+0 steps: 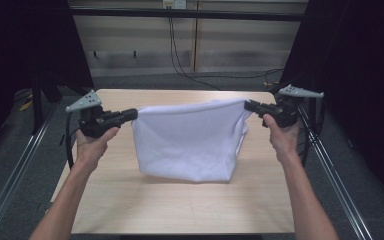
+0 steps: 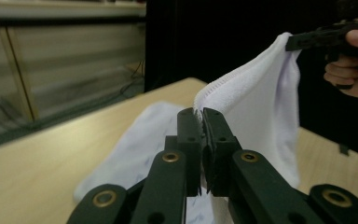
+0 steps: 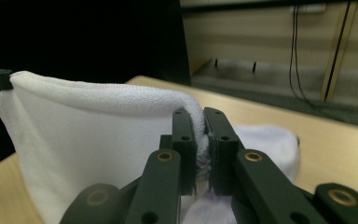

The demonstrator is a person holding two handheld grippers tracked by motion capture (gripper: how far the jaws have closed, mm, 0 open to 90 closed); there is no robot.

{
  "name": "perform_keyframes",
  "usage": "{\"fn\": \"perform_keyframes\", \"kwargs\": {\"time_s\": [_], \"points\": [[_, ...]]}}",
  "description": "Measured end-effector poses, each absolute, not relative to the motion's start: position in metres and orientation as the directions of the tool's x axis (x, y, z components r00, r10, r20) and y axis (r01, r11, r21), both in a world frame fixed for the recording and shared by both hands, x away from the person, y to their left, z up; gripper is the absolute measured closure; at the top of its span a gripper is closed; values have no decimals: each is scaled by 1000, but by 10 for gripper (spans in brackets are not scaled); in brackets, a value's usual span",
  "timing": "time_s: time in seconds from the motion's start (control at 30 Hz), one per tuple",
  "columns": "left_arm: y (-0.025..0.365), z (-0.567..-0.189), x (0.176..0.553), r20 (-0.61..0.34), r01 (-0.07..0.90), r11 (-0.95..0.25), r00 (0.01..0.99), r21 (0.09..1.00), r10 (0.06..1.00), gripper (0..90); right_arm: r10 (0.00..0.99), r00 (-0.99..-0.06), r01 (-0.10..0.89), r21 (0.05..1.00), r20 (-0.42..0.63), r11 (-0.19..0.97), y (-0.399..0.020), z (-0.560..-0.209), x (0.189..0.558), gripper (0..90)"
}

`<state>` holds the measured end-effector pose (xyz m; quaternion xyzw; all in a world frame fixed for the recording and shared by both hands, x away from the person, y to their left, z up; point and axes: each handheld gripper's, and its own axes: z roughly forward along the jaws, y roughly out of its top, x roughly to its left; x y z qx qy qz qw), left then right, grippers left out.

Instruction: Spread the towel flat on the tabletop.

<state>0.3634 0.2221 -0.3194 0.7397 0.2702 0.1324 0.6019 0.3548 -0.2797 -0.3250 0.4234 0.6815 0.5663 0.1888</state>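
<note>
Beyond the light wooden table (image 1: 180, 210), black cables (image 1: 180, 60) hang down a pale panelled wall (image 1: 230, 45) onto grey floor (image 1: 145, 80).

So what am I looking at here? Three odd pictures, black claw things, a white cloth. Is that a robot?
No robot: a person stands at a wooden table and holds a hand tool with two black jaws in each hand. The wide picture comes from a camera above the person, looking down on the table. There the left gripper and the right gripper each pinch one top corner of a white towel, stretched between them and raised, its lower part resting on the table. The other two pictures come from small cameras riding on the tools, looking along their own jaws. Each shows those jaws shut on the towel's hem, with the opposite corner held farther off.
</note>
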Motion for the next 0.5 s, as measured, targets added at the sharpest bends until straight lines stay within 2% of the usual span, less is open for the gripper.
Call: {"fn": "perform_keyframes", "kwargs": {"time_s": [0.07, 0.1, 0.17, 0.2, 0.27, 0.4, 0.43, 0.47, 0.5], "points": [[221, -308, 359, -108, 214, -131, 826, 968, 554, 869, 788, -578, 339, 941, 212, -4, -281, -313, 352, 836], [221, -286, 351, -81, 167, -113, 838, 979, 540, 869, 787, -588, 288, 958, 186, -12, -284, -286, 343, 836], [221, -269, 341, -65, 132, -90, 848, 987, 526, 869, 776, -607, 241, 970, 170, -24, -286, -265, 333, 836], [221, -269, 341, -65, 132, -90, 848, 987, 526, 869, 776, -607, 241, 970, 170, -24, -286, -265, 333, 836], [224, -252, 322, -32, 74, -63, 863, 995, 505, 868, 757, -641, 159, 987, 126, -31, -288, -236, 309, 836], [225, -255, 303, -9, 62, -97, 880, 993, 475, 868, 748, -661, 111, 994, 59, 19, -289, -223, 279, 836], [225, -273, 290, -32, 95, -122, 897, 988, 441, 868, 733, -678, 120, 992, 50, 43, -293, -235, 259, 836], [225, -273, 290, -32, 95, -122, 897, 988, 441, 868, 733, -678, 120, 992, 50, 43, -293, -235, 259, 836], [225, -300, 276, -61, 133, -149, 909, 980, 412, 868, 723, -688, 158, 985, 56, 73, -297, -257, 241, 836]]}}
